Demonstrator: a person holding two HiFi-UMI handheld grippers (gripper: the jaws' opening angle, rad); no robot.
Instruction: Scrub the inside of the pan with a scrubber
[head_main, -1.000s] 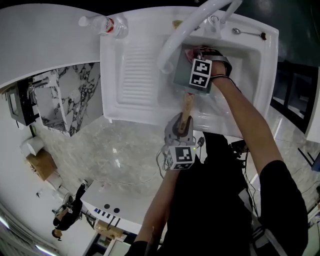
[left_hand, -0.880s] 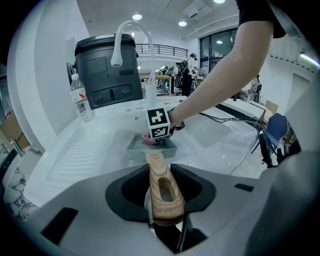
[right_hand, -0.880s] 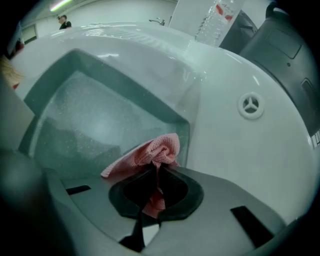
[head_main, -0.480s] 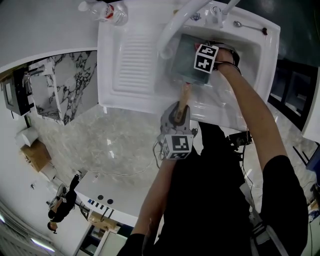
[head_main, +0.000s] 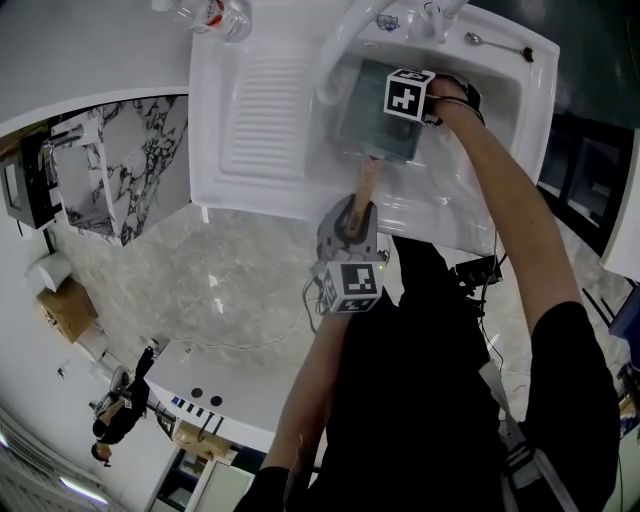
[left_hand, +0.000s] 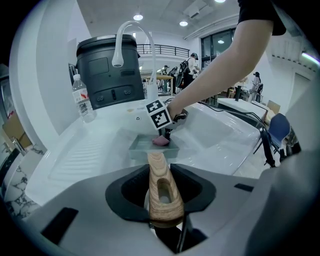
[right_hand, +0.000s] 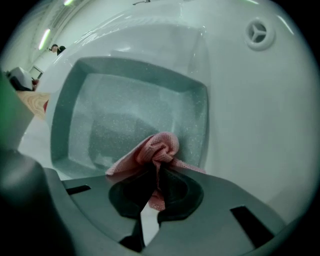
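Note:
A square grey-green pan (head_main: 365, 125) sits in the white sink basin (head_main: 470, 170). My left gripper (head_main: 352, 228) is shut on its wooden handle (head_main: 367, 185), at the basin's near rim. In the left gripper view the handle (left_hand: 161, 187) lies between the jaws and the pan (left_hand: 145, 148) is straight ahead. My right gripper (head_main: 405, 110) is over the pan's far right part, shut on a pink mesh scrubber (right_hand: 156, 150). The scrubber rests on the pan's speckled floor (right_hand: 125, 117) near its right wall. It also shows pink inside the pan (left_hand: 160, 141) from the left side.
A curved white faucet (head_main: 345, 45) arches over the pan's left side. A plastic water bottle (head_main: 205, 15) lies behind the ribbed drainboard (head_main: 260, 110). A spoon (head_main: 495, 42) rests on the sink's back rim. The drain (right_hand: 259, 32) is right of the pan. A marble counter (head_main: 230, 290) fronts the sink.
My right gripper has slid with the scrubber from the near side of the pan toward its far side. The left gripper still holds the handle. The head view has shifted slightly.

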